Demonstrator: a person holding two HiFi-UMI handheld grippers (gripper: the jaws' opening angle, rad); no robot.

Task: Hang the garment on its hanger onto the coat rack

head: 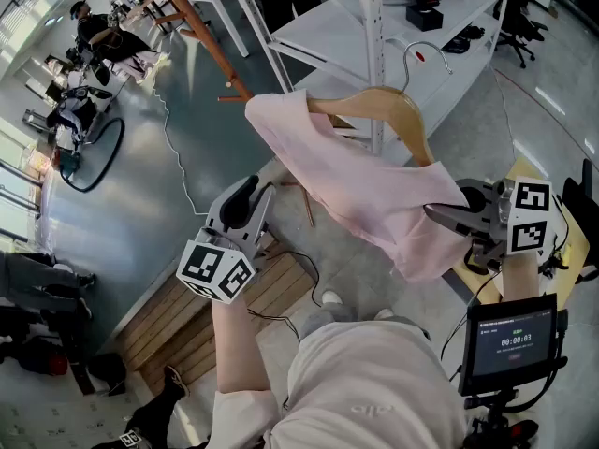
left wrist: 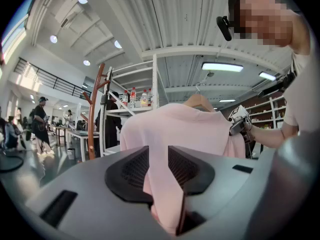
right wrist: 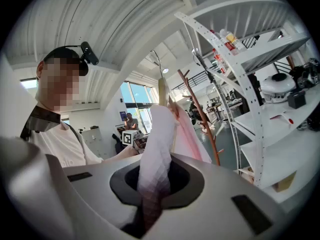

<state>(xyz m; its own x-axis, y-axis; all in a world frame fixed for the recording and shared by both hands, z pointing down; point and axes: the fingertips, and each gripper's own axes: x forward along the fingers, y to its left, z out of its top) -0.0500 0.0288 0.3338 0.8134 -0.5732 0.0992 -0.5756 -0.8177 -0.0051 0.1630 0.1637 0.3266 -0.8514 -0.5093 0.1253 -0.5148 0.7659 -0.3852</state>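
Note:
A pale pink garment (head: 360, 181) hangs on a wooden hanger (head: 398, 106) with a metal hook (head: 423, 56), held up in the air before me. My right gripper (head: 440, 215) is shut on the garment's lower right edge, and a fold of cloth (right wrist: 155, 154) fills its jaws. At the left side my left gripper (head: 255, 195) is shut on pink cloth (left wrist: 162, 149), which runs down between its pads. The brown wooden coat rack (head: 201, 31) stands beyond the garment at the upper left; the same coat rack (left wrist: 95, 109) rises to the left of the garment in the left gripper view.
White metal shelving (head: 374, 26) with bottles and gear stands right behind the hanger. A wooden pallet (head: 187, 316) lies on the floor at the left, with a cable (head: 178, 157) trailing past it. A screen on a stand (head: 510, 340) is at the lower right. People sit at desks (head: 94, 36) far left.

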